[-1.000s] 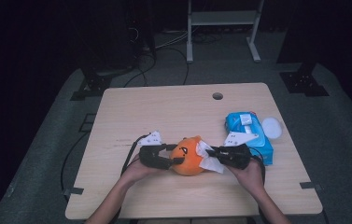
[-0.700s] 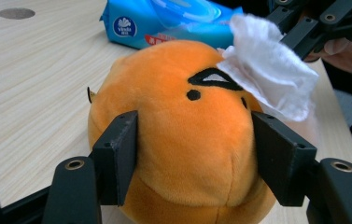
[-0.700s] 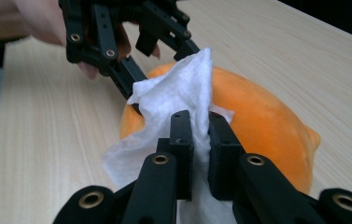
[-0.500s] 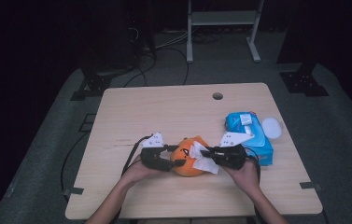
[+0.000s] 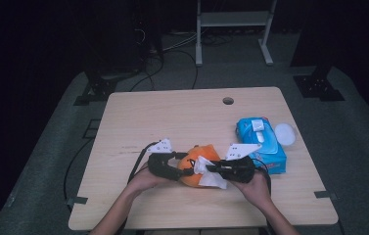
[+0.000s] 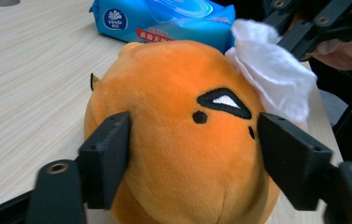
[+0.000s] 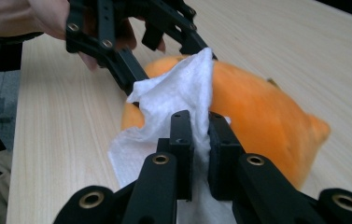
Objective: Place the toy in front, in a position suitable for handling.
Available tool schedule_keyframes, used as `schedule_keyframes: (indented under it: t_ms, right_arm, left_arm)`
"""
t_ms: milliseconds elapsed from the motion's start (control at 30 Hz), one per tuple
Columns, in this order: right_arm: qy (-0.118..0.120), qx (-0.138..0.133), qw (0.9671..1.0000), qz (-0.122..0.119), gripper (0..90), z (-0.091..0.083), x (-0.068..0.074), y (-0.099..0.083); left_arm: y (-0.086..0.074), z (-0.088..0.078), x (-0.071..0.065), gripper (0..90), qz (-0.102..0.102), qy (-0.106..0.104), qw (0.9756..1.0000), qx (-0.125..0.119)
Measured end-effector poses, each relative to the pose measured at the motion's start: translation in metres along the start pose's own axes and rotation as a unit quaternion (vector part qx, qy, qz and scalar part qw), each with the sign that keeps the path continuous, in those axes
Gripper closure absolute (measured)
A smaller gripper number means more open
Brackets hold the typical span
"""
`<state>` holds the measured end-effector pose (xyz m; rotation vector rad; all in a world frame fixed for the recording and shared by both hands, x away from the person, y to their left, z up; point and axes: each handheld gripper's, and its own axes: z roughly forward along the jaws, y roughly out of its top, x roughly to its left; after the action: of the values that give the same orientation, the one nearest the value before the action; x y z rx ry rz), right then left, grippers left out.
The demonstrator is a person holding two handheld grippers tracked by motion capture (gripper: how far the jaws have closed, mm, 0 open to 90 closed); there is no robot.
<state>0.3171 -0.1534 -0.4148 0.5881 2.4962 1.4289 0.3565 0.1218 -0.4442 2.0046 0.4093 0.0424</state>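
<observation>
High view: the table [image 5: 138, 117] carried an orange plush [image 5: 196, 165] near its front edge, between the two grippers.
Plush, place: directly ahead of the left gripper [image 6: 193, 140], its bulk between that gripper's jaws; beside and just beyond the right gripper [image 7: 200, 135].
Plush, long axis: it ran roughly from one gripper toward the other, face side turned toward the left gripper's camera.
Wipe [image 7: 169, 100]: draped from the right gripper's tips onto the plush's flank, touching it.
Nearer hand: both were at the plush; the right one carried the wipe, so the rubbing stroke looked to be its job.
Left gripper: level and low, jaws moderately apart and just been opening, one pad against the plush's side, the other seemingly just clear.
Right gripper: level, pointed across at the left one, jaws pinched narrow on the wipe.
Pack [image 5: 261, 145]: behind the right gripper, apart from the plush.
</observation>
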Motion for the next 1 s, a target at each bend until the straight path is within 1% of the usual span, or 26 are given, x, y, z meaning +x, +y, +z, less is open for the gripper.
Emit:
schedule_keyframes:
  t_ms: [33, 67, 100, 200, 233, 300, 333, 367, 400, 433, 500, 533, 567, 600, 633, 700, 733, 767, 833, 933, 1000]
  right_arm:
    - [-0.006, -0.002, 1.0000, -0.003, 81.6, 0.000, -0.001, 0.002]
    - [-0.008, -0.005, 1.0000, -0.001, 81.7, 0.000, -0.002, 0.003]
    - [-0.012, -0.012, 0.9998, 0.005, 81.7, -0.002, -0.006, 0.003]
    - [-0.025, -0.020, 0.9993, 0.021, 81.7, -0.005, -0.016, 0.002]
    - [-0.034, -0.020, 0.9988, 0.030, 81.7, -0.008, -0.021, 0.000]
    - [-0.040, -0.019, 0.9982, 0.041, 81.7, -0.009, -0.027, -0.003]
    - [-0.039, -0.017, 0.9981, 0.045, 81.7, -0.010, -0.030, -0.005]
    - [-0.037, -0.015, 0.9979, 0.051, 81.7, -0.010, -0.031, -0.008]
    - [-0.034, -0.013, 0.9980, 0.052, 81.8, -0.009, -0.031, -0.009]
    - [-0.031, -0.010, 0.9981, 0.053, 81.9, -0.009, -0.029, -0.010]
    - [-0.023, -0.006, 0.9988, 0.043, 82.0, -0.008, -0.020, -0.010]
    - [-0.013, -0.007, 0.9991, 0.040, 82.1, -0.008, -0.016, -0.009]
    - [-0.004, -0.008, 0.9992, 0.039, 82.1, -0.008, -0.012, -0.008]
    - [0.004, -0.008, 0.9994, 0.033, 82.1, -0.008, -0.007, -0.007]
    - [0.009, -0.005, 0.9997, 0.021, 82.1, -0.007, -0.002, -0.004]
    - [0.011, -0.005, 0.9999, 0.010, 82.2, -0.005, 0.003, 0.000]
    - [0.007, -0.004, 1.0000, 0.005, 82.2, -0.004, 0.003, 0.002]
    - [0.002, -0.005, 1.0000, 0.003, 82.2, -0.003, 0.002, 0.003]
    - [-0.005, -0.012, 0.9998, 0.013, 82.2, -0.003, -0.004, 0.004]
    - [-0.023, -0.012, 0.9994, 0.023, 82.2, -0.004, -0.015, 0.000]
    - [-0.031, -0.010, 0.9986, 0.041, 82.2, -0.006, -0.024, -0.006]
  left_arm:
    - [0.000, 0.000, -0.001, 32.0, 0.004, 0.000, 1.0000, 0.000]
    - [0.000, 0.000, -0.002, 32.6, 0.014, -0.001, 0.9999, 0.004]
    - [0.000, 0.001, -0.003, 33.1, 0.017, -0.003, 0.9998, 0.005]
    - [-0.001, 0.002, -0.005, 34.0, 0.035, -0.011, 0.9993, 0.006]
    - [-0.001, 0.002, -0.005, 34.1, 0.037, -0.013, 0.9992, 0.007]
    - [-0.001, 0.002, -0.006, 34.0, 0.039, -0.014, 0.9991, 0.007]
    - [0.000, 0.002, -0.005, 33.5, 0.037, -0.014, 0.9992, 0.007]
    - [0.000, 0.002, -0.005, 32.4, 0.031, -0.015, 0.9994, 0.005]
    - [0.001, 0.001, -0.004, 28.7, 0.022, -0.018, 0.9996, 0.005]
    - [0.003, 0.001, -0.004, 25.0, 0.010, -0.022, 0.9997, 0.003]
    - [0.004, 0.001, -0.003, 21.6, -0.009, -0.026, 0.9996, -0.004]
    - [0.005, 0.001, -0.002, 21.5, -0.010, -0.026, 0.9996, -0.003]
    - [0.004, 0.001, -0.002, 21.8, -0.007, -0.027, 0.9996, -0.001]
    - [0.004, 0.001, -0.003, 23.3, 0.001, -0.024, 0.9997, 0.000]
    - [0.004, 0.001, -0.004, 25.8, 0.006, -0.025, 0.9997, 0.002]
    - [0.004, 0.001, -0.006, 30.2, 0.021, -0.019, 0.9996, 0.004]
    - [0.004, 0.002, -0.007, 31.5, 0.029, -0.017, 0.9994, 0.006]
    - [0.004, 0.002, -0.009, 32.6, 0.034, -0.016, 0.9993, 0.007]
    - [0.003, 0.002, -0.011, 34.2, 0.046, -0.016, 0.9988, 0.010]
    - [0.003, 0.003, -0.012, 34.8, 0.056, -0.016, 0.9982, 0.011]
    - [0.003, 0.003, -0.013, 34.9, 0.061, -0.017, 0.9979, 0.011]
